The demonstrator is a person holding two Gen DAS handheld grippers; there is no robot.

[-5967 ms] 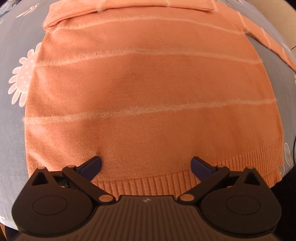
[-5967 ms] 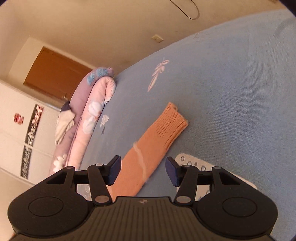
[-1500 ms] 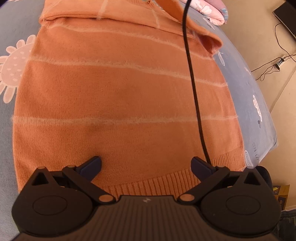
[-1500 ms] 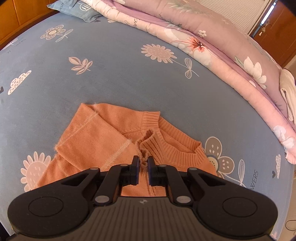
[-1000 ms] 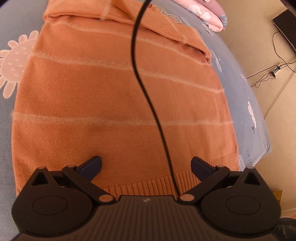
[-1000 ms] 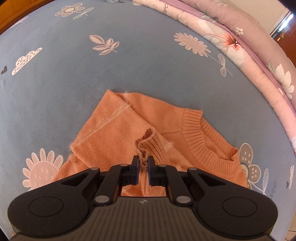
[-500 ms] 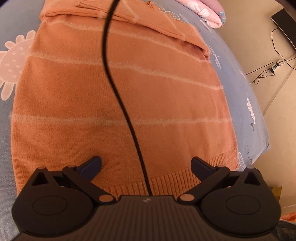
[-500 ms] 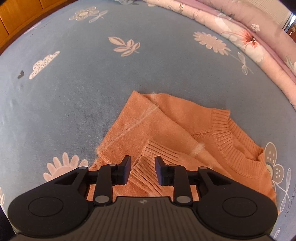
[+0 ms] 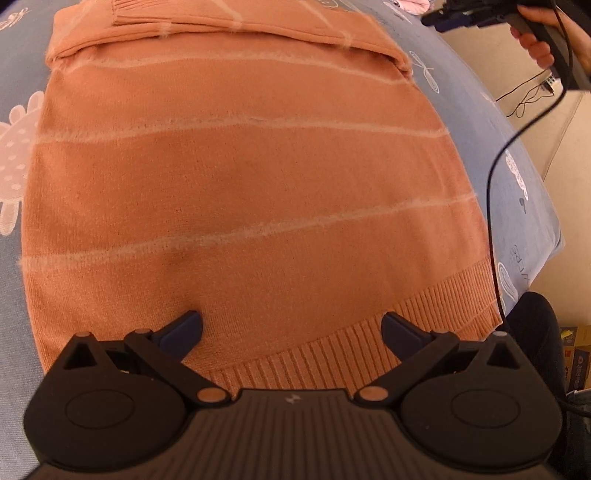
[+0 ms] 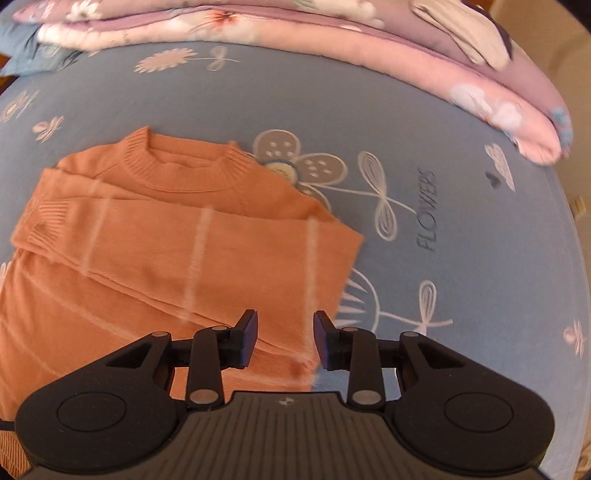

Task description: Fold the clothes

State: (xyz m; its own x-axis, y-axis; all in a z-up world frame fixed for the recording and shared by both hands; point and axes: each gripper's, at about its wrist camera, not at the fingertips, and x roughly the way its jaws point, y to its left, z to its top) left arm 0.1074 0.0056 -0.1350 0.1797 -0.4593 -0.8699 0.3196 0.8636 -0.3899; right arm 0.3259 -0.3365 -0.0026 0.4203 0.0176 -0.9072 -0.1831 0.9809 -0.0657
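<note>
An orange knit sweater [image 9: 240, 177] with pale stripes lies flat on the blue flowered bed sheet [image 9: 517, 166]. Both sleeves are folded across its chest, and the upper sleeve [image 10: 199, 236] ends in a ribbed cuff at the left, below the collar [image 10: 184, 166]. My left gripper [image 9: 291, 325] hovers open and wide over the ribbed hem, with nothing between its fingers. My right gripper [image 10: 284, 332] is open and empty above the folded sleeve's right end, at the sweater's right edge. It also shows far off in the left wrist view [image 9: 454, 16], held by a hand [image 9: 535, 44].
A rolled pink and purple quilt [image 10: 369, 55] lies along the bed's far side. The right gripper's black cable [image 9: 491, 184] hangs down by the sweater's right edge. Past the bed's edge are the floor with cords [image 9: 535, 85] and cardboard boxes [image 9: 576, 354].
The right gripper opened, let go of the sleeve cuff and swung away to the right side of the sweater. Its cable moved off the sweater's middle. The left gripper stayed over the hem.
</note>
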